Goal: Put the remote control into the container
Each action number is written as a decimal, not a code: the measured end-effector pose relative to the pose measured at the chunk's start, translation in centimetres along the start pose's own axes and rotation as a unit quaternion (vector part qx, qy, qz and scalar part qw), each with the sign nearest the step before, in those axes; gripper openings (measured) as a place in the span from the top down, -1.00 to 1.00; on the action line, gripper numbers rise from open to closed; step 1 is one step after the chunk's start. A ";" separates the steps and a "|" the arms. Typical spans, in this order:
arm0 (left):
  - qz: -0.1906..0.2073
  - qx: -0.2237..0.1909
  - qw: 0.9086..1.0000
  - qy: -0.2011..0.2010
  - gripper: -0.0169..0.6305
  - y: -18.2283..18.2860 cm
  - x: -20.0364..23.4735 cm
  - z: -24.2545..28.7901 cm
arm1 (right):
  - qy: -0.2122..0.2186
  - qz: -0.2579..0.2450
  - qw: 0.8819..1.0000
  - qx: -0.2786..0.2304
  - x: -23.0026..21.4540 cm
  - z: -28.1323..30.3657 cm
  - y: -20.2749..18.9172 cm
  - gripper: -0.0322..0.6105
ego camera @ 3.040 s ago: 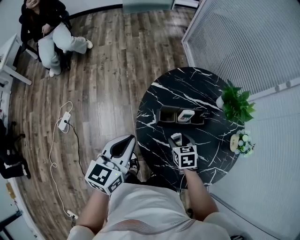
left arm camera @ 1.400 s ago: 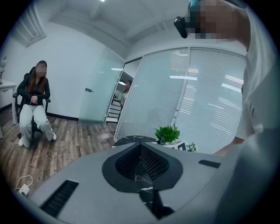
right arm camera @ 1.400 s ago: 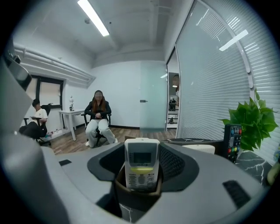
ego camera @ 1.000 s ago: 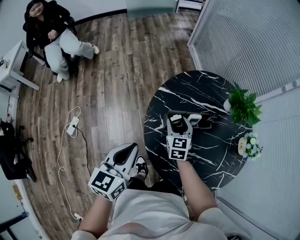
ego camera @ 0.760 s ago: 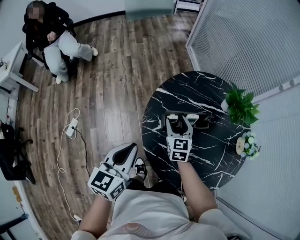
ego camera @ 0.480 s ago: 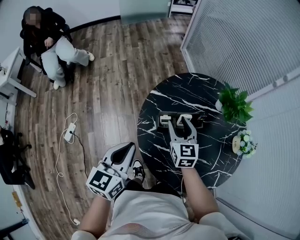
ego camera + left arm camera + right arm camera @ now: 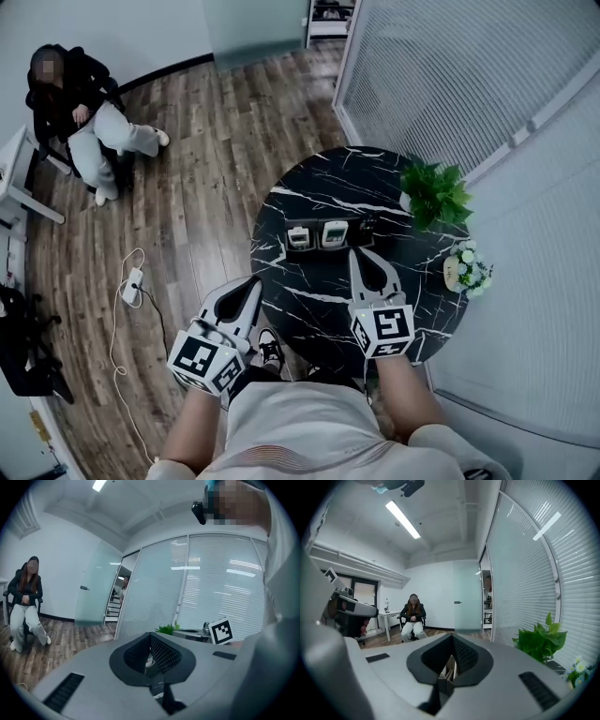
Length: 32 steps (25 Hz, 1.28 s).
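**Head view.** We find the remote control (image 7: 299, 237) lying in the 9 o'clock end compartment of the black container (image 7: 365, 229), which sits near the centre of the round, black marbled surface (image 7: 319, 183). A second remote (image 7: 334, 233) fills the neighbouring compartment. The right claw (image 7: 355, 252) points toward 12 o'clock, its tips showing at the container's near rim. Its jaws have just been closing and stand together with nothing between them, as the right gripper view confirms. From those tips we read the remote control between 9 and 10 o'clock, near but apart. The left claw (image 7: 255, 281), its jaws likewise together and empty, is beside the surface's edge between 8 and 9 o'clock, well apart from the container. A potted plant (image 7: 433, 195) stands toward the surface's 2 o'clock edge and a small flower pot (image 7: 466, 269) at 3 o'clock.
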State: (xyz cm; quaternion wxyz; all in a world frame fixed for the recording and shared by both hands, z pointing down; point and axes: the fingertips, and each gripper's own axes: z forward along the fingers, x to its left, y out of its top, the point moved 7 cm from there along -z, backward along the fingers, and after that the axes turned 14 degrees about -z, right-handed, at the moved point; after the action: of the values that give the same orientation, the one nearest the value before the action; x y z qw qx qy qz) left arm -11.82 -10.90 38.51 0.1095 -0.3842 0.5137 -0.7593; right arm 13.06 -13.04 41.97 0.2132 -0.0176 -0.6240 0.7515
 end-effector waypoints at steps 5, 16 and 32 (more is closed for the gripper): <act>0.016 -0.011 1.000 -0.014 0.92 0.0 -2.6 0.5 | 0.003 0.000 1.000 -0.010 -1.4 -4.1 0.7 0.86; 0.043 -0.027 0.998 -0.021 0.92 0.0 -6.7 0.3 | -0.001 -0.010 1.000 -0.028 -3.4 -8.9 2.0 0.87; 0.045 -0.026 0.998 -0.025 0.92 -0.7 -7.6 0.1 | 0.006 -0.010 1.000 -0.024 -3.1 -9.2 1.8 0.87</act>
State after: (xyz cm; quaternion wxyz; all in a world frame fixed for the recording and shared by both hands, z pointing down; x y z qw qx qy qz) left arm -6.41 -6.35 35.52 0.1462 -0.3828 0.5473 -0.7298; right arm 18.04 -5.75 37.54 0.2236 -0.0208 -0.6409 0.7341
